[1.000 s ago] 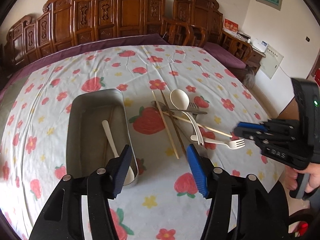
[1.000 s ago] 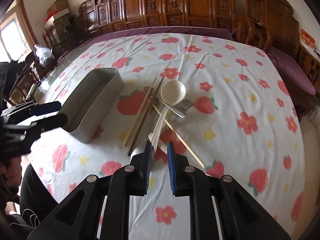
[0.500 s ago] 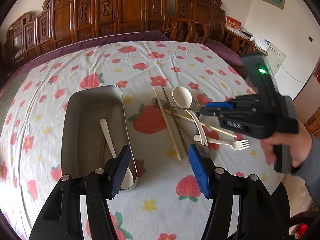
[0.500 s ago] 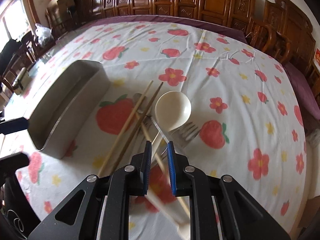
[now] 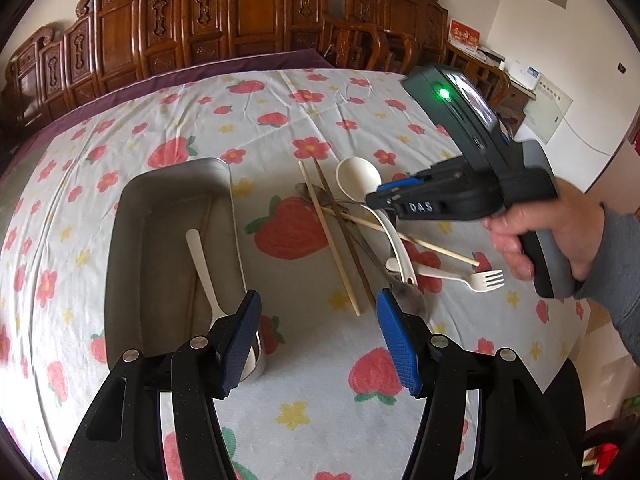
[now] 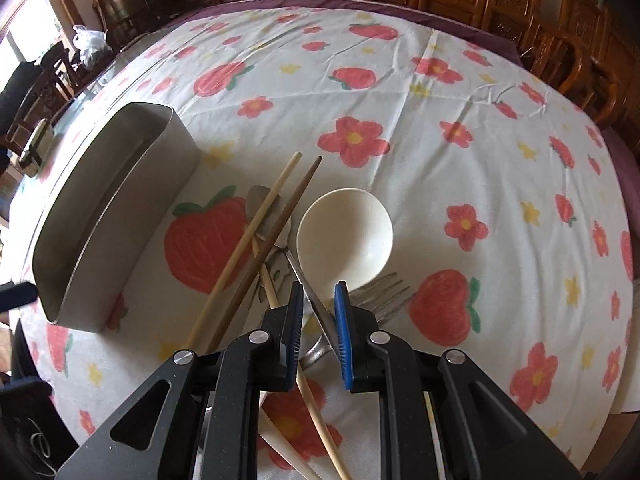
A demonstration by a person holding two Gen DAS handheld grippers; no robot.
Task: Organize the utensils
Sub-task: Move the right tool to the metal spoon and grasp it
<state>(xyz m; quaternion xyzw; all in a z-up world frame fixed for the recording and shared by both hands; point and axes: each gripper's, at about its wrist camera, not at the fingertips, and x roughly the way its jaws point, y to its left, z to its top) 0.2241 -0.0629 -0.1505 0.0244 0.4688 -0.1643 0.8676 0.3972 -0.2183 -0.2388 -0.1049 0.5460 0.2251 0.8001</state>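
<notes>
A metal tray (image 5: 180, 166) lies on the flowered cloth with one white spoon (image 5: 202, 264) inside. Right of it is a crossed pile: chopsticks (image 5: 328, 240), a big white spoon (image 5: 358, 176), a white fork (image 5: 480, 280) and a metal spoon (image 5: 404, 292). My left gripper (image 5: 318, 300) hangs open and empty over the tray's near corner. My right gripper (image 6: 318, 292) is low over the pile, its jaws a narrow gap apart. A metal handle (image 6: 308, 288) runs between the pads, which do not press on it. The white spoon bowl (image 6: 344, 236) and a metal fork (image 6: 384, 292) lie just beyond.
Carved wooden chairs (image 5: 256, 12) ring the table's far side. A hand (image 5: 552, 232) holds the right gripper (image 5: 370, 200) near the table's right edge. The tray wall (image 6: 116, 184) stands left of the light chopstick (image 6: 256, 224) and dark chopstick (image 6: 280, 220).
My right gripper has come in from the right and sunk over the pile, so a metal handle now lies between its jaws. The left gripper has hardly moved.
</notes>
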